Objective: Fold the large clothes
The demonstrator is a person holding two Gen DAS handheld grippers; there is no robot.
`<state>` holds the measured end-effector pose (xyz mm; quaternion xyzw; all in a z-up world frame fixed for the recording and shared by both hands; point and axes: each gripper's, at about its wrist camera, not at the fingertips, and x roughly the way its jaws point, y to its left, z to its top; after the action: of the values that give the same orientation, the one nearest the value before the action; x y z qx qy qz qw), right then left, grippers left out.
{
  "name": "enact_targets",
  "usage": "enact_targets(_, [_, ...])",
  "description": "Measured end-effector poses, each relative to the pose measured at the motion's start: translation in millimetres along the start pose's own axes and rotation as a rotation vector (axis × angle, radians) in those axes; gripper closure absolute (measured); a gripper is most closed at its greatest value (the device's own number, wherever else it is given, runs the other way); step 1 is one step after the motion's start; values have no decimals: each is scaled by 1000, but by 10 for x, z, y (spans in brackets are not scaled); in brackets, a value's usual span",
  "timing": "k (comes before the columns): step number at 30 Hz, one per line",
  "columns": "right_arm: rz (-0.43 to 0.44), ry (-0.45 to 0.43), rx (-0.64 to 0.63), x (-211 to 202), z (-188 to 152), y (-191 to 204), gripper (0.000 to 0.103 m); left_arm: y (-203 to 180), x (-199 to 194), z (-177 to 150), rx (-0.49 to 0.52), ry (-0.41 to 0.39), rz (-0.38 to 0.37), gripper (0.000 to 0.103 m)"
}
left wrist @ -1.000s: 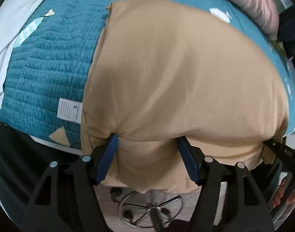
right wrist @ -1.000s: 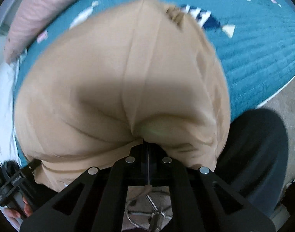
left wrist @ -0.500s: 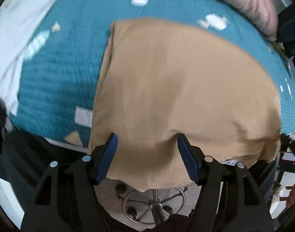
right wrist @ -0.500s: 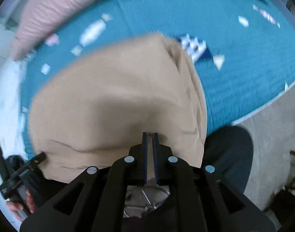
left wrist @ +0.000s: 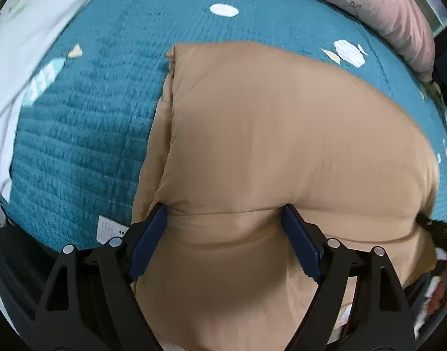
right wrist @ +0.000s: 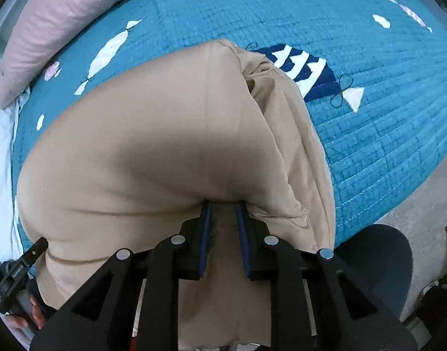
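A large tan garment (left wrist: 276, 134) lies folded on the teal quilt (left wrist: 85, 134), its near edge hanging over the bed's front. My left gripper (left wrist: 224, 209) is open, its blue pads wide apart with the garment's near fold between them. In the right wrist view the same tan garment (right wrist: 153, 134) fills the middle, with bunched layers on its right side. My right gripper (right wrist: 223, 204) is open a little, its pads a narrow gap apart with a strip of tan cloth between them, not clamped.
A pink pillow (left wrist: 378, 5) lies at the back of the bed; it also shows in the right wrist view (right wrist: 56, 20). White bedding (left wrist: 21, 32) lies left. A dark stool seat (right wrist: 378, 257) and grey floor (right wrist: 428, 204) sit off the bed's front right.
Both grippers have come back onto the garment's near edge. The right gripper, shut half a second ago, has opened a little over the cloth. The left stays open.
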<state>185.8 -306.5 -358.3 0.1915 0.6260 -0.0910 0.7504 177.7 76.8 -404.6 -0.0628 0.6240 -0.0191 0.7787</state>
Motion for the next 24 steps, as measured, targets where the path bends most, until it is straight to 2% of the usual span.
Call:
enact_targets(4, [10,7,20,-164,-22,-22,84,-44,-108,43,-6,17,31,21])
enact_targets(7, [42,-9,19,-384,-29,-16,80,-64,-355,57,5,-24,45,21])
enact_targets(9, [51,-57,10,-578,-51,-10,55,-77,-535,82,-20,-39,15,21])
enact_targets(11, [46,-113,9,-781,-77,-27,53,-144,-664,121,-36,-42,-54,21])
enact_targets(13, [48,-148,7,-905,-88,-36,53,-365,-777,203,-9,-62,-133,21])
enact_targets(15, [54,-154,20,-1012,-107,-108,50,-616,-806,292,31,-69,-152,21])
enact_targets(16, [47,-153,27,-1018,-102,-122,46,-734,-803,332,42,-69,-147,21])
enact_targets(17, [25,-159,38,-1017,-89,-121,33,-893,-787,396,49,-66,-145,20])
enact_targets(19, [-6,-188,51,-1061,-114,-193,24,-1102,-756,469,66,-48,-167,18])
enact_targets(20, [-11,-197,47,-1048,-113,-184,21,-1215,-728,508,76,-39,-170,14])
enact_targets(24, [-73,-157,43,-907,-19,-280,21,-1618,-597,571,120,-25,-93,14])
